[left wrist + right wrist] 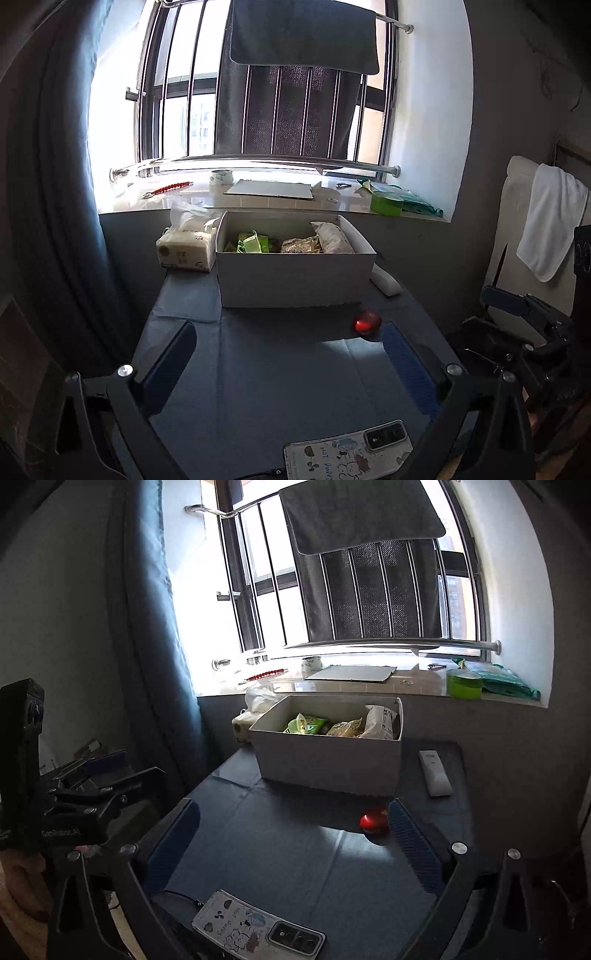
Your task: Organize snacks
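Both grippers, left (290, 334) and right (295, 812), gape wide and empty; the red snack (373, 821) lies just beside the right's right fingertip (397, 810), before the box (328, 764).

White box (295, 280), green snack packets (253, 243), red round snack (366, 322), blue tablecloth (277, 376).

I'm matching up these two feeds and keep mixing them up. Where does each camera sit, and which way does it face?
Left wrist: on the left tool, open, facing the window over the table; the right tool shows at its right edge.
Right wrist: on the right tool, open, facing likewise; the left tool shows at its left edge.
Shared: white box of snacks, red ball, phone.
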A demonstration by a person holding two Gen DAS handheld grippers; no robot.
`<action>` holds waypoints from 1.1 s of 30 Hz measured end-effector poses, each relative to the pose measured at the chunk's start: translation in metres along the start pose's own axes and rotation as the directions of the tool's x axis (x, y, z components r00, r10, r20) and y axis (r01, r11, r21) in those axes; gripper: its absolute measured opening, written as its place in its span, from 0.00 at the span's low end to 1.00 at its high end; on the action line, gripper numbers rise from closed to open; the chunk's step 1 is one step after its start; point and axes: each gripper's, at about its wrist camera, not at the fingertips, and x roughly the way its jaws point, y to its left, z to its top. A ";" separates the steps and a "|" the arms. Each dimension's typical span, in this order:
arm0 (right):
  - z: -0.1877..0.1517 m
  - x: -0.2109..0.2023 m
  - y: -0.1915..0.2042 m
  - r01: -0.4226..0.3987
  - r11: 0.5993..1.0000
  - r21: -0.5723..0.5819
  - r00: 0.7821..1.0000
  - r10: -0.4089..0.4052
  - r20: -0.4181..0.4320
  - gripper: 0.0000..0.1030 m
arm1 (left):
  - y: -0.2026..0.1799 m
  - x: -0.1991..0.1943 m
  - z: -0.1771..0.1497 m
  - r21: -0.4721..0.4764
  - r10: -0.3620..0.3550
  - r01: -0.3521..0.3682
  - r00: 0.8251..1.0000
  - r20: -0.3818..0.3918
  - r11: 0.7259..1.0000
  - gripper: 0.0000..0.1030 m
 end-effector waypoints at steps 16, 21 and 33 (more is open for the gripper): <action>-0.001 -0.001 0.002 -0.009 1.000 0.001 1.000 0.009 -0.007 1.00 | 0.002 0.000 -0.002 0.002 -0.003 0.003 1.000 -0.007 1.000 1.00; -0.001 -0.001 0.003 -0.004 1.000 -0.003 1.000 0.004 -0.010 1.00 | 0.002 0.000 -0.002 0.005 -0.002 0.002 1.000 -0.007 1.000 1.00; -0.002 -0.002 0.006 -0.006 1.000 -0.014 1.000 0.006 -0.010 1.00 | 0.003 0.000 -0.002 0.003 -0.001 0.001 1.000 -0.008 1.000 1.00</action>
